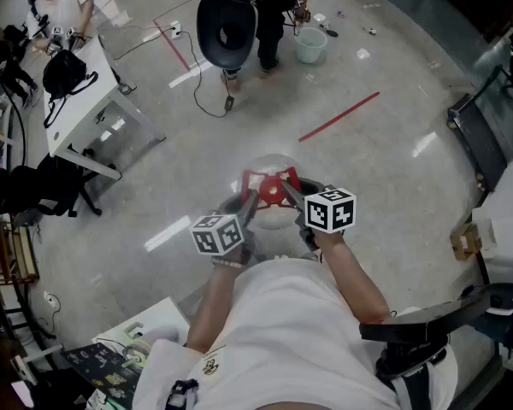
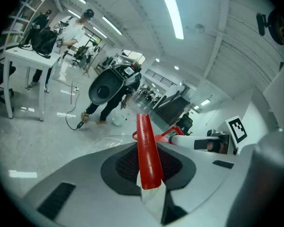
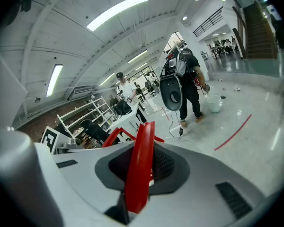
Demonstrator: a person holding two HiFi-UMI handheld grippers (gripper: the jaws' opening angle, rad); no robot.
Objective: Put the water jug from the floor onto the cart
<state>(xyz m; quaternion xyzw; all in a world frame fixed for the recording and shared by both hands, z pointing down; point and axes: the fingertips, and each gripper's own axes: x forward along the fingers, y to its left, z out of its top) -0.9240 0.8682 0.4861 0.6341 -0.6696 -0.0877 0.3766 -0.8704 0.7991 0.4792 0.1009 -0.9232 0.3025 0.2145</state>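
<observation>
A clear water jug (image 1: 274, 216) with a red handle (image 1: 271, 186) hangs above the floor just in front of my body in the head view. Both grippers grip that handle. My left gripper (image 1: 250, 205) comes in from the left and is shut on one red handle bar (image 2: 148, 152), with the jug's clear dome (image 2: 102, 142) faintly visible past it. From the right, my right gripper (image 1: 292, 195) is shut on the other red bar (image 3: 139, 167). Each gripper's marker cube (image 1: 218, 234) shows behind its jaws. The jug's lower part is hidden behind the grippers.
A white table (image 1: 84, 92) with a black bag stands far left, a black chair (image 1: 43, 190) beside it. A person with a round black pack (image 1: 229, 26) and a bucket (image 1: 310, 45) are ahead. A red tape line (image 1: 338, 116) crosses the floor. A black frame (image 1: 427, 323) is at lower right.
</observation>
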